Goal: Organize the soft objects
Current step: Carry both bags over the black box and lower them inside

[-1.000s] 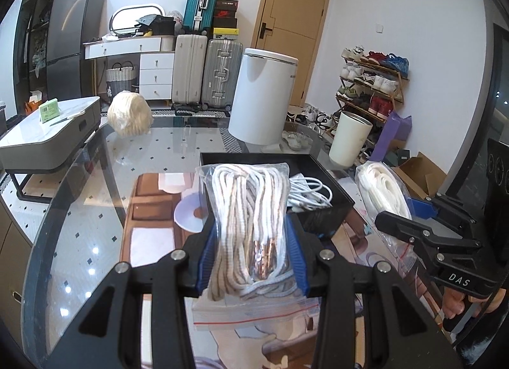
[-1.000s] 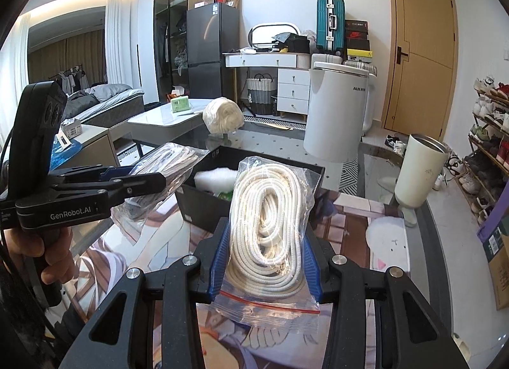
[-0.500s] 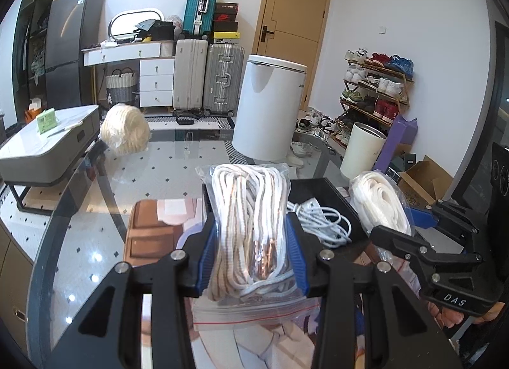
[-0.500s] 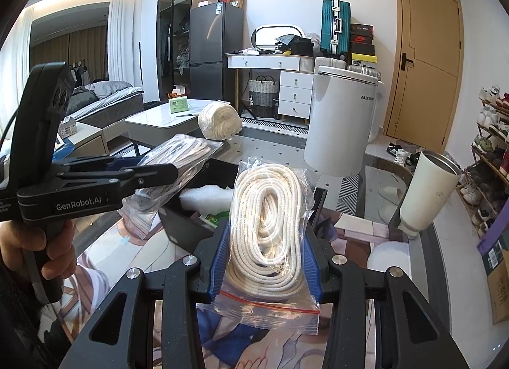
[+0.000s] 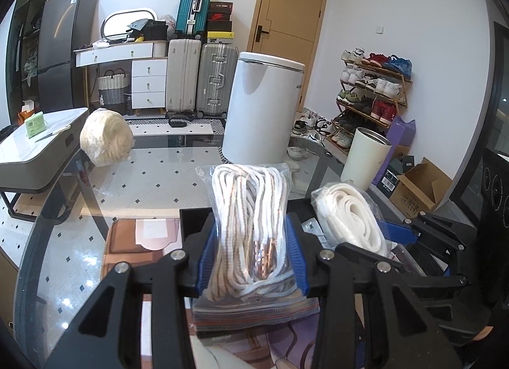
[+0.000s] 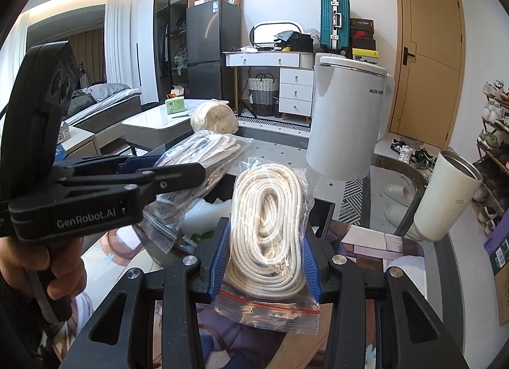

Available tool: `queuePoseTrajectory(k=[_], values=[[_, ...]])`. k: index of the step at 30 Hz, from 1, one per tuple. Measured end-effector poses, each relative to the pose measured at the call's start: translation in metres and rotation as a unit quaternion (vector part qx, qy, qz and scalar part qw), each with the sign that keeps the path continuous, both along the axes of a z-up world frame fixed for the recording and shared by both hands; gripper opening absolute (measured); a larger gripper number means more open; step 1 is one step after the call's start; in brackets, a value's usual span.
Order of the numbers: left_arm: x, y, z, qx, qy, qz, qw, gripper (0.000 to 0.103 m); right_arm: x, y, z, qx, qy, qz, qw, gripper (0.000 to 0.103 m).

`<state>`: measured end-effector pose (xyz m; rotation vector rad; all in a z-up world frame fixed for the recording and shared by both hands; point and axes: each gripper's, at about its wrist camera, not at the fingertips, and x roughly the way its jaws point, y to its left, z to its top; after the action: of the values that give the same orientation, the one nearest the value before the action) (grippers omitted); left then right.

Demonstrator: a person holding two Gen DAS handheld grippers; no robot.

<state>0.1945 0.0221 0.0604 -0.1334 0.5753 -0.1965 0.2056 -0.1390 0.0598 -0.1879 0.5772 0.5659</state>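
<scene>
2 bagged rope coils are clamped, 1 per gripper: left gripper and right gripper, long axes forward, black tray just ahead.

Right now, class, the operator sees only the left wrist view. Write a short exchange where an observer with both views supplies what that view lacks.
Operator: My left tongs grip a clear bag of white cord. Does the clear bag of cream rope in the right tongs have a seal?
Observer: Yes, a red zip strip crosses its lower end, below the pads.
Operator: What lies in the black box?
Observer: White padding and something green, behind both bags.
</scene>
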Motion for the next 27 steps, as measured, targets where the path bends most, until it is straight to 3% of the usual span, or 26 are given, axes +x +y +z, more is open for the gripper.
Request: queuePoseTrajectory(k=[11, 17, 27], values=[[0.021, 0.001, -0.014, -0.011, 0.019, 0.000, 0.9998, 0.040, 0.021, 0.008, -0.009, -0.017, 0.010, -0.001, 1.000, 0.041], [0.026, -0.007, -0.024, 0.003, 0.030, -0.006, 0.9995, 0.040, 0.028, 0.013, -0.014, -0.030, 0.017, 0.001, 0.999, 0.041], [0.022, -0.010, -0.032, 0.026, 0.013, -0.013, 0.9995, 0.041, 0.037, 0.021, -0.022, -0.043, 0.024, 0.000, 0.999, 0.041]])
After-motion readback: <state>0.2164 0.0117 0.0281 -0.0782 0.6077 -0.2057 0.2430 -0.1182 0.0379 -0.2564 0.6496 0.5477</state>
